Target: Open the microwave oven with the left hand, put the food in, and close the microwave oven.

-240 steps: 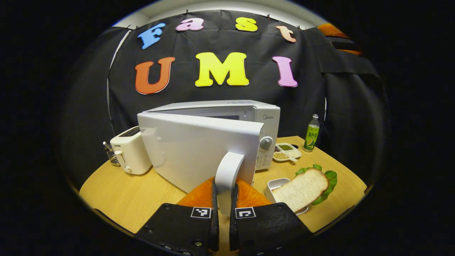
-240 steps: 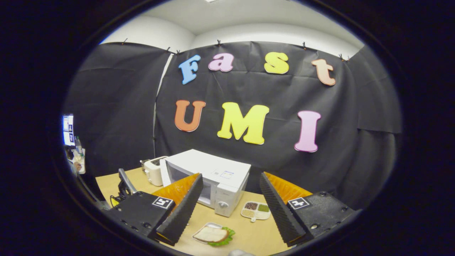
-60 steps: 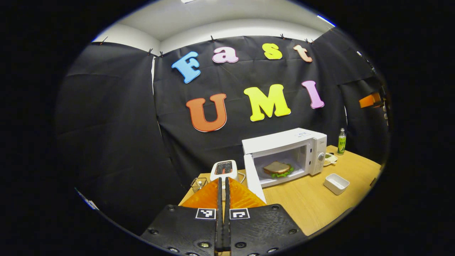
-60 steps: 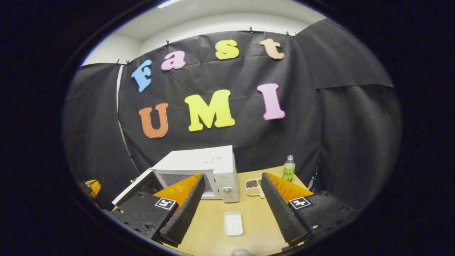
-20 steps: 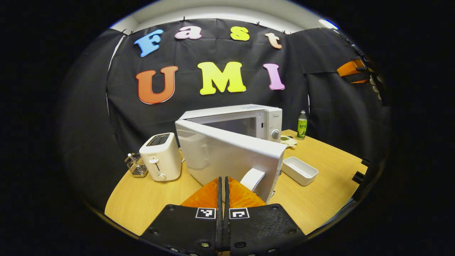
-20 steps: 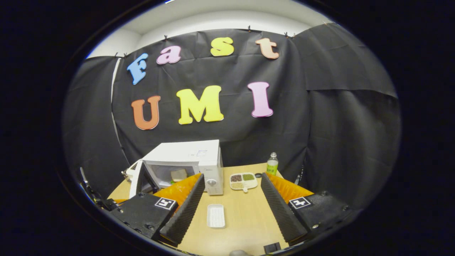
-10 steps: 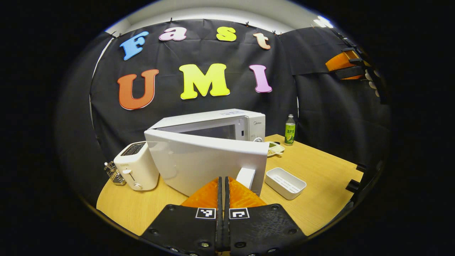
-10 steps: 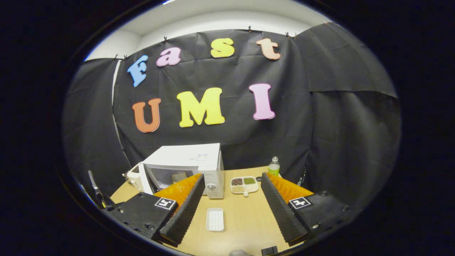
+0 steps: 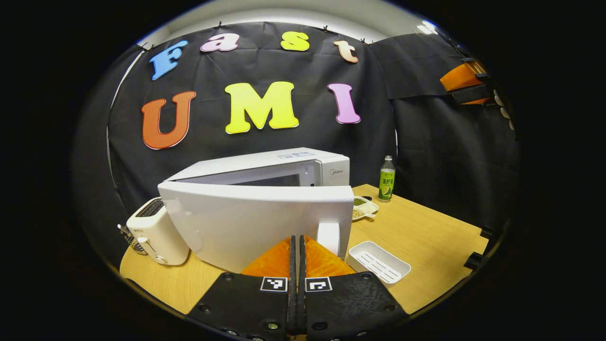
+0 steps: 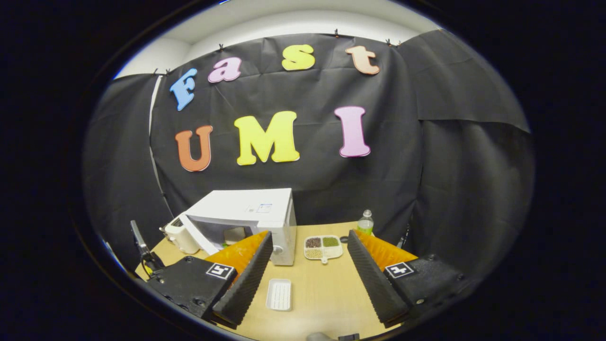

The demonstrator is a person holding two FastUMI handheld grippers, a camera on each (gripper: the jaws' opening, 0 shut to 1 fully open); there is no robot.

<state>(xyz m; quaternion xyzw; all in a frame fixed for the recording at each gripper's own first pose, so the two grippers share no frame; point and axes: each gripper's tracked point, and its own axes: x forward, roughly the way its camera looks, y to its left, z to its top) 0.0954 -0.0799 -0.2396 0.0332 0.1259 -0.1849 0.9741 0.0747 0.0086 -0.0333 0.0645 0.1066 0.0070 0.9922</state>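
The white microwave (image 9: 303,163) stands at the back of the wooden table (image 9: 426,237) with its door (image 9: 246,222) ajar. My left gripper (image 9: 297,242) is shut with nothing between its fingers, its tips at the door's outer face just left of the white handle (image 9: 328,237); I cannot tell if they touch. In the right gripper view the microwave (image 10: 251,208) shows a slice of bread (image 10: 232,235) inside, behind the half-open door (image 10: 195,238). My right gripper (image 10: 308,235) hangs open high over the table, holding nothing.
A white toaster (image 9: 154,232) stands left of the microwave, with a small wire basket (image 9: 127,235) beside it. An empty white tray (image 9: 378,262) lies right of the door. A divided seasoning dish (image 9: 363,208) and a green bottle (image 9: 387,173) sit at the back right.
The microwave door has swung further toward shut as my shut left gripper moved in behind it near the handle. The right gripper has stayed open, raised over the table.
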